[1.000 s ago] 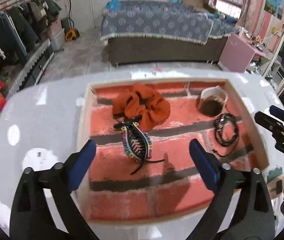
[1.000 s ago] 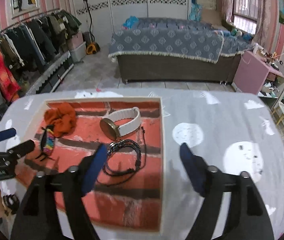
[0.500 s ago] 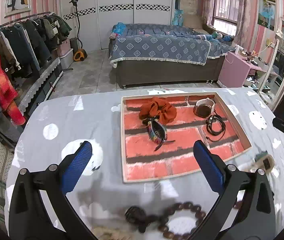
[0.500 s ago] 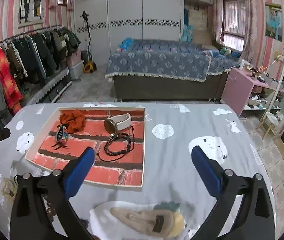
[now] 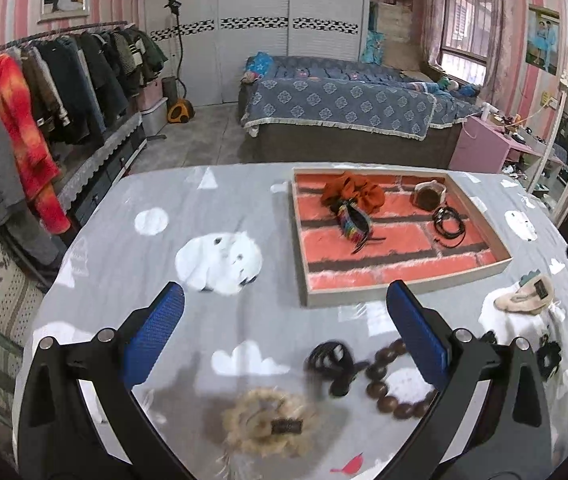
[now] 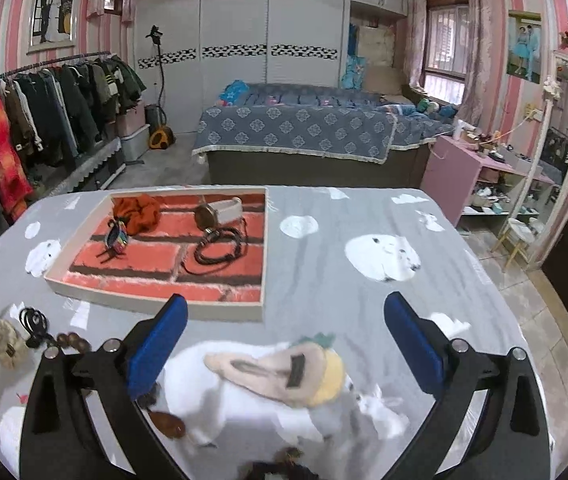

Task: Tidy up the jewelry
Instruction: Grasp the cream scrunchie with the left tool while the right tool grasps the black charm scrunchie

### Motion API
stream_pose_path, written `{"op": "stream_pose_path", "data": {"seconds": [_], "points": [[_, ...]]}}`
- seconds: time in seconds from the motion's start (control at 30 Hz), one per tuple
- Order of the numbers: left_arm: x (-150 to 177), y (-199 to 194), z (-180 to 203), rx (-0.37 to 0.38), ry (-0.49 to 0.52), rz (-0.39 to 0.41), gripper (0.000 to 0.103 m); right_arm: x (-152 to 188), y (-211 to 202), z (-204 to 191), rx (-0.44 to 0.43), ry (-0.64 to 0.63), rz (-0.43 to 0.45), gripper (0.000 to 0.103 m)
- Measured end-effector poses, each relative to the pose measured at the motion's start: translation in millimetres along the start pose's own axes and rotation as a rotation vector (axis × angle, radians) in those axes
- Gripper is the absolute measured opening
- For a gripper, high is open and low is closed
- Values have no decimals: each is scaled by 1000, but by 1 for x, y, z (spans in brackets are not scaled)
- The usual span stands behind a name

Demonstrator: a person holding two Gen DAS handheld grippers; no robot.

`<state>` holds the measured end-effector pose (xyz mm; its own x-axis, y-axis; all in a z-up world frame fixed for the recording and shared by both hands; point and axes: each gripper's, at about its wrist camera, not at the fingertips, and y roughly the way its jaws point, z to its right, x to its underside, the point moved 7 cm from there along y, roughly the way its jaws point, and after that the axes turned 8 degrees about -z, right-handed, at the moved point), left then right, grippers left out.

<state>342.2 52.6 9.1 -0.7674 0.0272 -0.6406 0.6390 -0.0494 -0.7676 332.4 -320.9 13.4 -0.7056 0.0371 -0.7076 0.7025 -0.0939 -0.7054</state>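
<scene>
A shallow tray with a red brick-pattern floor sits on the grey tablecloth. In it lie an orange scrunchie, a multicoloured hair claw, a white-strapped watch and a black cord bracelet. My left gripper is open above a brown bead bracelet, a black hair claw and a beige fuzzy clip. My right gripper is open over a beige and yellow plush clip.
The table's far edge faces a bed. A clothes rack stands on the left and a pink side table on the right. Another dark item lies near the plush clip.
Both grippers have pulled back from over the tray toward the table's near side, empty. The loose pieces on the cloth have come into view beneath them. The right jaws stand wider.
</scene>
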Motion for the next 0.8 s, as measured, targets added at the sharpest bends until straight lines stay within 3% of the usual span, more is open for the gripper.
{"op": "stream_pose_path", "data": {"seconds": [0.17, 0.37, 0.8], "points": [[26, 1, -19, -13, -26, -12, 98, 22, -11, 12, 22, 2, 20, 96], [57, 8, -38, -35, -55, -28, 98, 55, -7, 29, -9, 56, -15, 96], [101, 34, -56, -59, -101, -71, 98, 114, -4, 52, 66, 66, -51, 96]]}}
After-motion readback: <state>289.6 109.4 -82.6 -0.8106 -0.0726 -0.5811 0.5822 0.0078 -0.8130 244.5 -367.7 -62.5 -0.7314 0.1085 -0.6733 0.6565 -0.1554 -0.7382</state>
